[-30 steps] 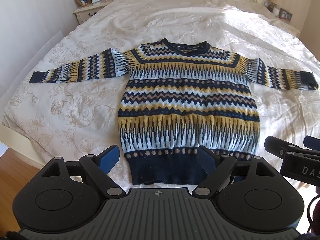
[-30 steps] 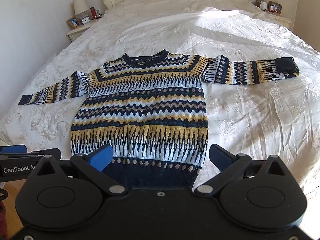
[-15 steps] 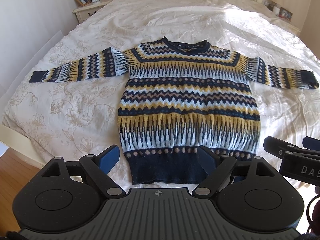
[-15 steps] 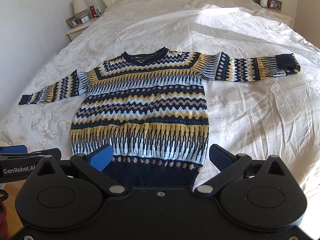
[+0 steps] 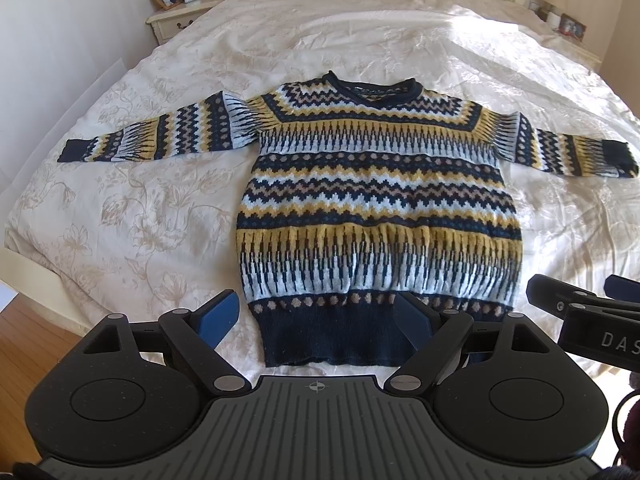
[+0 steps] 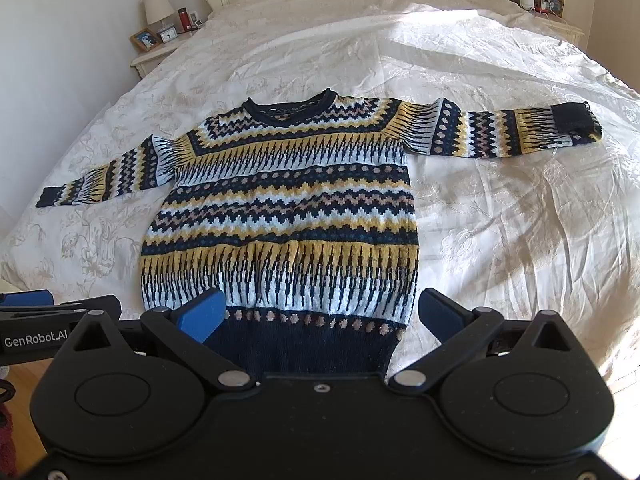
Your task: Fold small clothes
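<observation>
A knitted sweater (image 5: 372, 200) (image 6: 288, 208) with navy, yellow and white zigzag bands lies flat on the bed, front up, both sleeves spread out sideways. Its navy hem (image 5: 332, 336) (image 6: 304, 344) points toward me at the foot of the bed. My left gripper (image 5: 316, 316) hovers open just above the hem, with nothing between its blue pads. My right gripper (image 6: 320, 312) is likewise open and empty over the hem, a little to the right. Each gripper shows at the edge of the other's view: the right gripper (image 5: 580, 320) and the left gripper (image 6: 48, 320).
The bed (image 5: 120, 208) has a cream floral cover, wrinkled and sunlit on the right (image 6: 520, 208). A nightstand (image 5: 180, 16) with a lamp, clock and photo frame stands at the back left. Another nightstand (image 6: 552, 12) is at the back right. Wooden floor (image 5: 36, 336) shows at the lower left.
Both views have crept slightly forward and lower toward the sweater's hem. The sweater has not moved and both grippers stay open.
</observation>
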Demonstrator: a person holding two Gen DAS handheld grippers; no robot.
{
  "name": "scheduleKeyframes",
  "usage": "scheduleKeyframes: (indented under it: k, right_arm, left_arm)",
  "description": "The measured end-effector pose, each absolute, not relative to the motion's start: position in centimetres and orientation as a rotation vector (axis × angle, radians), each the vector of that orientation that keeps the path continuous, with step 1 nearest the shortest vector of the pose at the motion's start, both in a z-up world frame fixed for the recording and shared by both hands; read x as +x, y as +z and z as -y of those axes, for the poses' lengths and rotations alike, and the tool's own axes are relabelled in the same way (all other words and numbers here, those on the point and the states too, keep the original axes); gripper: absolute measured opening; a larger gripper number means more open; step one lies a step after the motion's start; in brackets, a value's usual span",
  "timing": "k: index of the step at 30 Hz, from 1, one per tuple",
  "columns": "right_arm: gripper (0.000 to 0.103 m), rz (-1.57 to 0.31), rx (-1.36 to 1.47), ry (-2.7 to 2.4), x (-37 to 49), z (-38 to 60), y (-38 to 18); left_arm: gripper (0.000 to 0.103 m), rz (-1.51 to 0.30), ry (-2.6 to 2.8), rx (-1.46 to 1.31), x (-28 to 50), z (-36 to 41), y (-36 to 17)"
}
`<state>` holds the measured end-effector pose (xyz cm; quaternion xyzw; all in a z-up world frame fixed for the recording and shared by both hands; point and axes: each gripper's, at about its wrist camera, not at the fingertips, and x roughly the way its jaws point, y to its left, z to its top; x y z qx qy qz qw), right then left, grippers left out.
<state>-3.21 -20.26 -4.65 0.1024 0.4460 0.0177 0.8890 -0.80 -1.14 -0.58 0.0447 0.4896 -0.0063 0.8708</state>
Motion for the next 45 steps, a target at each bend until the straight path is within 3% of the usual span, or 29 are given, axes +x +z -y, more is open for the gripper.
scheduleKeyframes:
  k: [29, 45]
  right_arm:
    - [0.102, -0.962, 0.224, 0.038, -1.1, 19.8, -5.4]
    - [0.102, -1.164, 0.405, 0.020, 6.1, 20.9, -9.6]
  left_arm:
    - [0.084, -1.052, 0.004, 0.079, 1.5, 0.5, -0.9]
    - [0.084, -1.144, -0.022, 0.094, 9.2, 0.1, -3.4]
